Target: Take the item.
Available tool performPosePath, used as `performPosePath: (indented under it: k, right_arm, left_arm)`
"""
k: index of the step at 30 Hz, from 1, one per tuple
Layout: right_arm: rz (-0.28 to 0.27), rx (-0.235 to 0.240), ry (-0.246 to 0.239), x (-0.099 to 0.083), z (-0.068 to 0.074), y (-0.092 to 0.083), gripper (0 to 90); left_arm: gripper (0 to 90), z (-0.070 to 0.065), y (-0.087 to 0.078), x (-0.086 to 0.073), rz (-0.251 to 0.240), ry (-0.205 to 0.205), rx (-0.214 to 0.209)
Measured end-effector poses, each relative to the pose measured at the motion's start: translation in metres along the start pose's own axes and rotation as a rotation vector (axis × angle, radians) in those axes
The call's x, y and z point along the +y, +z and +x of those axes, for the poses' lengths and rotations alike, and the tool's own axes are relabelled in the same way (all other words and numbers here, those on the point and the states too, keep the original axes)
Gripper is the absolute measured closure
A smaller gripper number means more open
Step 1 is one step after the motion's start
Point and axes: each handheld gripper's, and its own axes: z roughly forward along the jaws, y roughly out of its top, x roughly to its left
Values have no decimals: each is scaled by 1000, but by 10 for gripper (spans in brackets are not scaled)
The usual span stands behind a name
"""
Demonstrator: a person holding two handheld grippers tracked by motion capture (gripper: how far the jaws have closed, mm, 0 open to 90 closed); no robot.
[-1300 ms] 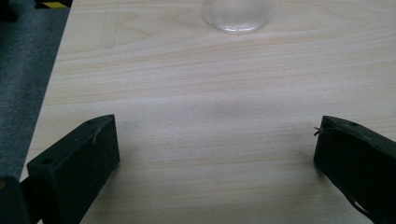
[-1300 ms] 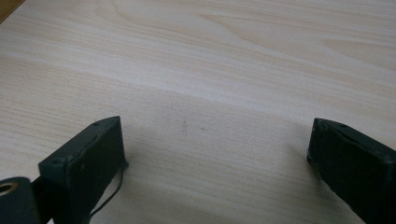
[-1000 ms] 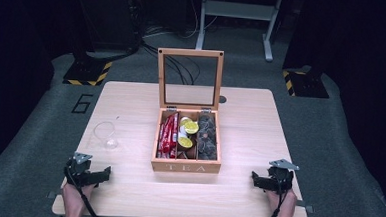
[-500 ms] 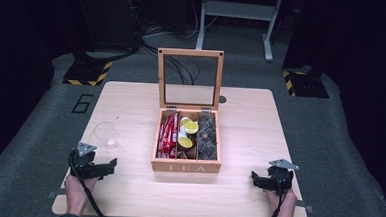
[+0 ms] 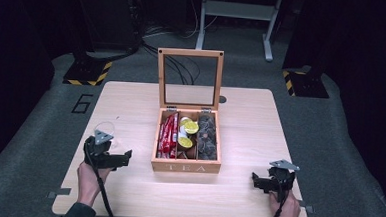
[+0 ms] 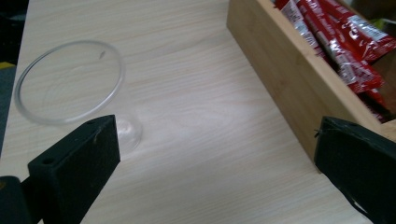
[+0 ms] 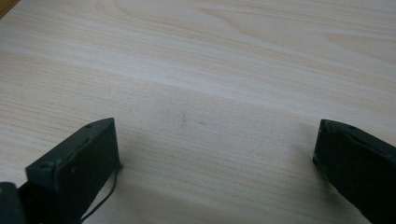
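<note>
Two hand-held tools over a counter with an open tea box.
Left tool [image 5: 112, 158], spread, sits between clear glass [image 6: 70, 81] and tea box [image 5: 185, 165]; right tool [image 5: 263, 182], spread, holds nothing.

High view overlooks table [image 5: 240, 116]; gripper views close (tabletop shared)

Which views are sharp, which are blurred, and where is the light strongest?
High view: soft, room dark, table lit. Left gripper view: glass fairly sharp, bright patch mid-table, left tongs blurred. Right gripper view: wood grain clear, shadow near right tongs.
</note>
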Motion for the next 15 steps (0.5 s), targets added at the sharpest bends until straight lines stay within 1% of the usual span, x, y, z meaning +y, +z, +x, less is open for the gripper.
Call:
performPosePath:
  k: [3, 5, 6, 8, 9, 10, 15]
  right_arm:
    - [1, 1, -1, 0, 0, 0, 0]
    - [2, 0, -6, 0, 0, 0, 0]
    - [3, -2, -14, 1, -1, 1, 0]
    - [3, 3, -13, 1, -1, 1, 0]
    - [3, 2, -15, 1, -1, 1, 0]
    - [4, 0, -11, 1, -1, 1, 0]
    - [4, 0, -11, 1, 0, 1, 0]
  left_arm:
    - [2, -10, 3, 9, -1, 24, -5]
    - [2, -16, 5, 15, 3, 39, -23]
    - [2, -19, 6, 17, 2, 47, -25]
    - [2, -26, 7, 23, 3, 64, -28]
    - [2, -30, 8, 27, 10, 84, -33]
    - [2, -33, 9, 29, 6, 84, -32]
    - [1, -50, 18, 43, 13, 119, -53]
